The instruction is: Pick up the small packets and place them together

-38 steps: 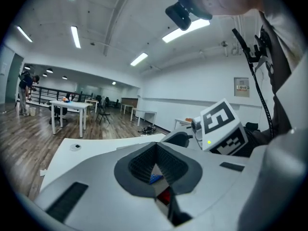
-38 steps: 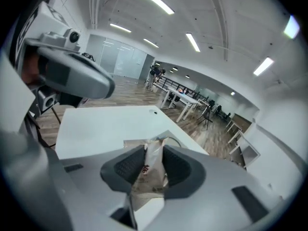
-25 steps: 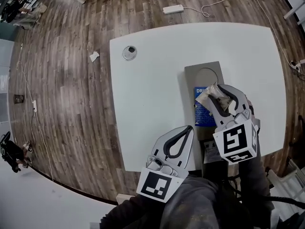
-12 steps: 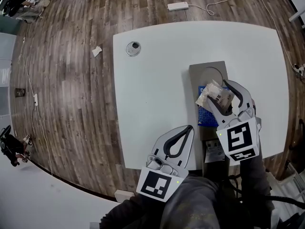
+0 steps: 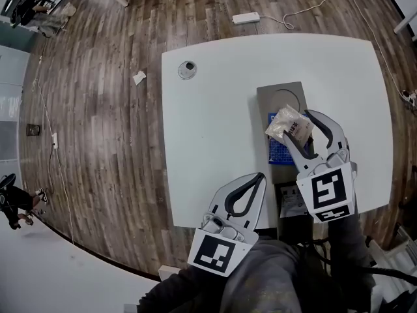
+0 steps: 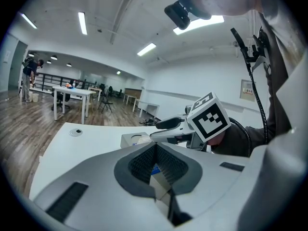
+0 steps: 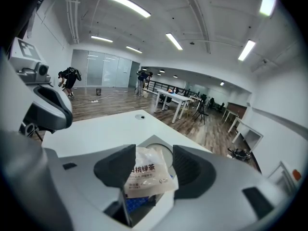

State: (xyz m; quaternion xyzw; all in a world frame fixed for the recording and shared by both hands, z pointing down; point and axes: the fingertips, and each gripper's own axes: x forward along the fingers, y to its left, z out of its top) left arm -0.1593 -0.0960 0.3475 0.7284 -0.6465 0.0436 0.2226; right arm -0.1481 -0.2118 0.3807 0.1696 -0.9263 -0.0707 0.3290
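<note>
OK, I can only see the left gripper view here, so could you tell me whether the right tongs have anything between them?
Observer: Yes, a small tea packet stands between the right tongs.
Operator: Thank you. Are they gripping it?
Observer: It seems not. They have just been opening, and the right gripper view shows a slim gap at the packet's right edge.
Operator: And what lies underneath it?
Observer: In the head view, a blue box on the near end of a grey tray.
</note>
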